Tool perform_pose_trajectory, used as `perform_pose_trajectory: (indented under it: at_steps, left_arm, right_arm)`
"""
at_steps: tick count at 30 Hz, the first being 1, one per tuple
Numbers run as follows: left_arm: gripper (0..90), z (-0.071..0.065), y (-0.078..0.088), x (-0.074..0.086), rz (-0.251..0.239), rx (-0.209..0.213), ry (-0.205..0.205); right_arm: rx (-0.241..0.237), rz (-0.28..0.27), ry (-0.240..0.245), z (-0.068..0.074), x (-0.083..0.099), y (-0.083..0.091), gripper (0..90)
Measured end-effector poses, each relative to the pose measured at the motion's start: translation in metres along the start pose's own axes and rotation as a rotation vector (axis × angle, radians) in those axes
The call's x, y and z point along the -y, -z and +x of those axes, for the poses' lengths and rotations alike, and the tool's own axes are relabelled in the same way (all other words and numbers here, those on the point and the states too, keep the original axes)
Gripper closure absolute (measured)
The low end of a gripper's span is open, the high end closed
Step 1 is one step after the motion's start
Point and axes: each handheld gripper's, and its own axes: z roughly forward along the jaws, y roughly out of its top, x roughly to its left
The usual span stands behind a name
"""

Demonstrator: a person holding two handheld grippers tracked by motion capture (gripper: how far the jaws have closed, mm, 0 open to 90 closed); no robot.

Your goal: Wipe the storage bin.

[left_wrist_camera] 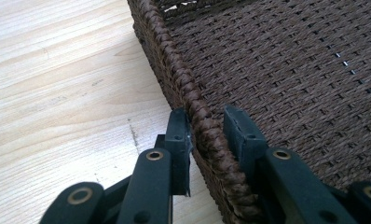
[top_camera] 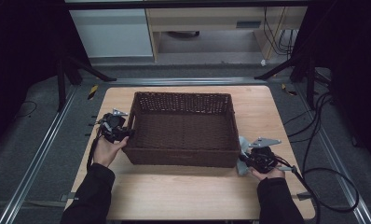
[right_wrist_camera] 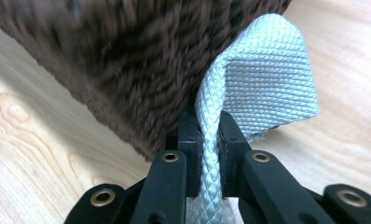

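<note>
The right gripper (right_wrist_camera: 210, 140), clamped on the grey cloth (right_wrist_camera: 267, 84), sits just outside the basket's (top_camera: 183, 161) near-right corner; the left gripper (left_wrist_camera: 207, 135) pinches its left rim.

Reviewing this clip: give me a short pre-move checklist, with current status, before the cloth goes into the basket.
1. Right gripper clamped on the pale grey cloth: ok, a fold is pinched between its fingers.
2. Left gripper on the rim of the wicker basket: one finger sits on each side of the rim; firm grip cannot tell.
3. Basket interior free for the cloth: ok in the high view.
4. Cloth clear of the basket's outer wall: not ok, it hangs right against the near right corner.
5. Basket flat on the wooden table: ok in the high view.
</note>
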Motion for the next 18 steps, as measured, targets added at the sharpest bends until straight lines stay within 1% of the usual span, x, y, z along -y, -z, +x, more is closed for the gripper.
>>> perform_pose_trajectory:
  at_steps: [1, 2, 3, 4, 5, 6, 7, 8, 9, 10, 11, 13, 16, 17, 18]
  left_arm:
    - [71.5, 0.0, 0.0, 0.0, 0.0, 0.0, 0.0]
    - [71.4, 0.0, 0.0, 0.0, 0.0, 0.001, 0.0]
    - [71.4, 0.0, 0.0, 0.0, 0.0, 0.002, 0.001]
    - [71.4, 0.001, 0.0, 0.0, 0.0, 0.004, 0.002]
    - [71.3, 0.001, 0.0, 0.0, 0.0, 0.004, 0.002]
    - [71.3, 0.001, 0.0, 0.0, 0.0, 0.005, 0.004]
    - [71.3, 0.001, 0.0, 0.0, 0.0, 0.006, 0.004]
    - [71.4, 0.0, 0.0, 0.0, 0.0, 0.003, 0.002]
    - [71.4, 0.0, 0.0, 0.0, 0.0, 0.003, 0.002]
    - [71.4, 0.0, 0.0, 0.0, 0.0, 0.004, 0.002]
    - [71.4, 0.0, 0.0, 0.0, 0.0, 0.004, 0.002]
    - [71.4, 0.0, 0.0, 0.0, 0.0, 0.003, 0.002]
    - [71.3, 0.0, 0.0, 0.0, 0.0, 0.004, 0.002]
    - [71.3, 0.001, 0.0, 0.0, 0.0, 0.005, 0.003]
    - [71.3, 0.001, 0.0, 0.0, 0.0, 0.005, 0.004]
  right_arm:
    - [0.0, 0.0, 0.0, 0.0, 0.0, 0.0, 83.5]
    - [0.004, -0.013, 0.002, 0.0, -0.002, 0.002, 83.4]
    - [0.012, -0.048, 0.014, -0.002, -0.008, 0.009, 83.4]
    - [0.017, -0.065, 0.019, -0.002, -0.01, 0.013, 83.5]
    - [0.017, -0.065, 0.019, -0.002, -0.01, 0.013, 83.5]
    - [0.021, -0.085, 0.023, -0.003, -0.013, 0.018, 83.5]
    - [0.03, -0.113, 0.031, -0.003, -0.017, 0.026, 83.4]
    - [0.035, -0.126, 0.038, -0.001, -0.02, 0.031, 83.5]
    - [0.035, -0.126, 0.038, -0.001, -0.02, 0.031, 83.5]
    - [0.027, -0.153, 0.061, 0.003, -0.023, 0.038, 83.5]
    - [0.027, -0.153, 0.061, 0.003, -0.023, 0.038, 83.5]
    - [0.033, -0.148, 0.076, 0.006, -0.024, 0.039, 83.5]
    - [0.027, -0.118, 0.065, 0.005, -0.018, 0.033, 83.5]
    - [0.027, -0.118, 0.065, 0.005, -0.018, 0.033, 83.5]
    - [0.026, -0.098, 0.055, 0.005, -0.012, 0.03, 83.5]
